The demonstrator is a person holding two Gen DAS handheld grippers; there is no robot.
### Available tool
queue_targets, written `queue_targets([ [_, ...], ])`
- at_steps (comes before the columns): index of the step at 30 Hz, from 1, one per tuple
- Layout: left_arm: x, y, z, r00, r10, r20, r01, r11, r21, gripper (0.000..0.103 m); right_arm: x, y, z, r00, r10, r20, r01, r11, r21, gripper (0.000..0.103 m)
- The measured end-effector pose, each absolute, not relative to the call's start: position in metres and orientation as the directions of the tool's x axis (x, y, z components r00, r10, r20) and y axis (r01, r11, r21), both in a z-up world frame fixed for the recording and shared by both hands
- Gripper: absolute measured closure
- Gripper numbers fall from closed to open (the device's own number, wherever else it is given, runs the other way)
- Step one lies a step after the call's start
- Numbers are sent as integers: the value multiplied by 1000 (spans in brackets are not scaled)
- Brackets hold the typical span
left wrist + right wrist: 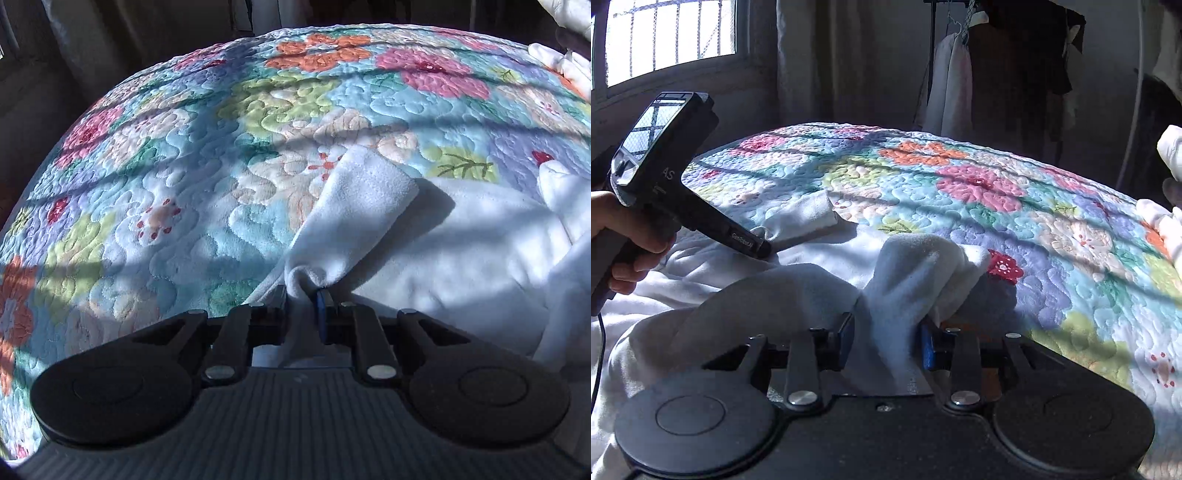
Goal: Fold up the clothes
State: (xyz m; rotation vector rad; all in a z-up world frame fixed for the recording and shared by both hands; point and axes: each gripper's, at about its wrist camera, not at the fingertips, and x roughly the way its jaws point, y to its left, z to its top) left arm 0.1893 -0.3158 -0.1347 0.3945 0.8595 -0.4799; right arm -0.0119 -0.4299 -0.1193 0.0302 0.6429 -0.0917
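Sun stripes a floral quilt, with a white garment spread at its near edge. The left gripper pinches a bunched fold tight. The right gripper sits half-open, fabric between its jaws, not clearly squeezed.
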Motion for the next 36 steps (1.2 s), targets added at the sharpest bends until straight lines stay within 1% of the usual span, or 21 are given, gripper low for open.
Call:
queue_targets([
  [1,190,-315,-135,557,-243,-794,539,833,123,94,-18,-434,-114,811,-78,-580,106,994,14,40],
  [2,189,-313,-133,569,-246,-785,530,839,121,94,-24,-441,-109,825,-80,-559,119,992,35,37],
  [4,185,-307,-126,605,-244,-758,512,849,135,95,-34,-458,-100,845,-73,-529,150,983,104,37],
  [6,178,-304,-120,659,-208,-722,490,847,204,95,-39,-480,-95,854,-50,-517,186,959,214,32],
  [7,174,-303,-117,687,-188,-702,478,845,241,95,-38,-492,-98,850,-28,-525,202,939,277,27],
  [8,170,-302,-114,714,-169,-680,464,842,277,95,-37,-504,-100,847,-5,-532,218,915,339,25],
  [10,169,-301,-106,747,-151,-647,446,836,320,95,-28,-522,-114,822,46,-568,262,855,447,25],
  [13,167,-298,-97,795,-132,-592,420,824,380,95,-10,-536,-138,769,195,-608,277,756,593,25],
  [14,168,-297,-95,808,-121,-577,406,823,397,95,-1,-533,-145,742,260,-618,248,750,613,27],
  [15,170,-295,-94,815,-107,-569,392,825,407,95,10,-520,-155,710,294,-640,226,766,602,28],
  [17,176,-290,-90,818,-87,-569,370,837,404,95,24,-510,-160,717,269,-643,231,779,583,28],
  [18,179,-287,-88,820,-80,-567,360,843,401,95,34,-506,-160,723,268,-637,209,794,571,30],
  [20,188,-281,-85,827,-67,-558,343,847,406,95,60,-495,-157,726,243,-643,159,851,500,76],
  [22,196,-274,-81,841,-50,-539,316,853,415,95,77,-485,-149,743,206,-637,116,897,426,81],
  [24,206,-266,-70,858,-50,-512,283,876,389,95,92,-477,-122,801,102,-590,62,966,252,83],
  [28,228,-250,-37,898,-40,-439,201,924,326,95,112,-479,-72,872,48,-487,15,992,125,84],
  [30,235,-248,-18,927,-40,-374,169,933,318,96,122,-474,-49,911,-1,-412,17,999,36,84],
  [32,247,-251,-5,942,-14,-335,124,943,309,96,140,-474,-32,926,-15,-378,27,999,28,84],
  [33,257,-253,-4,938,-6,-347,120,945,306,95,151,-474,-26,928,-16,-371,31,999,36,84],
  [35,277,-258,-12,922,22,-387,112,941,319,85,173,-477,-27,920,-41,-389,65,997,49,82],
  [36,284,-259,-20,917,57,-394,90,935,343,63,185,-479,-34,913,-64,-403,89,995,42,82],
])
